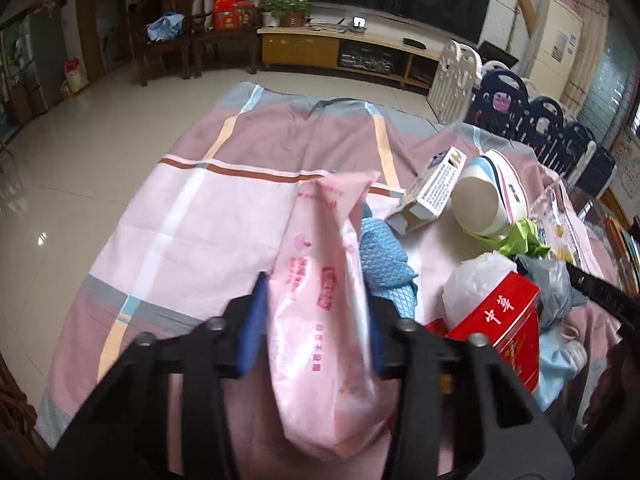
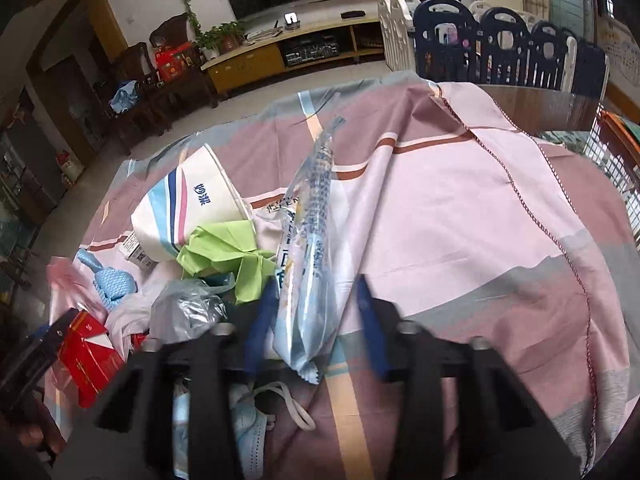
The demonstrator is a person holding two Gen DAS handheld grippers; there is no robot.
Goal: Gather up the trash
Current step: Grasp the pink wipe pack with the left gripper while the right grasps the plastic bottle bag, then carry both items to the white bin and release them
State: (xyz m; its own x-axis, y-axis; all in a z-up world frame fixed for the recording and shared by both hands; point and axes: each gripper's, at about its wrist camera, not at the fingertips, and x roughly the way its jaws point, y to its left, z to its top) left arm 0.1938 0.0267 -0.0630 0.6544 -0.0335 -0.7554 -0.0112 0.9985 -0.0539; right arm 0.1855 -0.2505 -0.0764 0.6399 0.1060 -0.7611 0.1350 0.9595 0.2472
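My left gripper [image 1: 316, 304] is shut on a pink plastic bag [image 1: 320, 300] with red print, held above the checked tablecloth [image 1: 200, 216]. My right gripper [image 2: 316, 304] holds a clear blue-printed wrapper [image 2: 308, 256] between its blue pads, lifted over the cloth [image 2: 460, 220]. A trash pile lies between them: a white paper bowl [image 1: 488, 200] [image 2: 192, 204], a small carton [image 1: 436, 184], crumpled green paper [image 2: 228, 252], a blue cloth [image 1: 384, 256], a red box [image 1: 500, 320] [image 2: 88, 356], thin plastic bags [image 2: 188, 304] and a face mask [image 2: 248, 420].
The table's dark wood edge [image 2: 552, 108] shows past the cloth at the right. Navy and white plastic fence panels [image 2: 480, 48] stand behind it. A TV cabinet [image 1: 340, 52] and wooden chairs [image 1: 180, 32] line the far wall across tiled floor.
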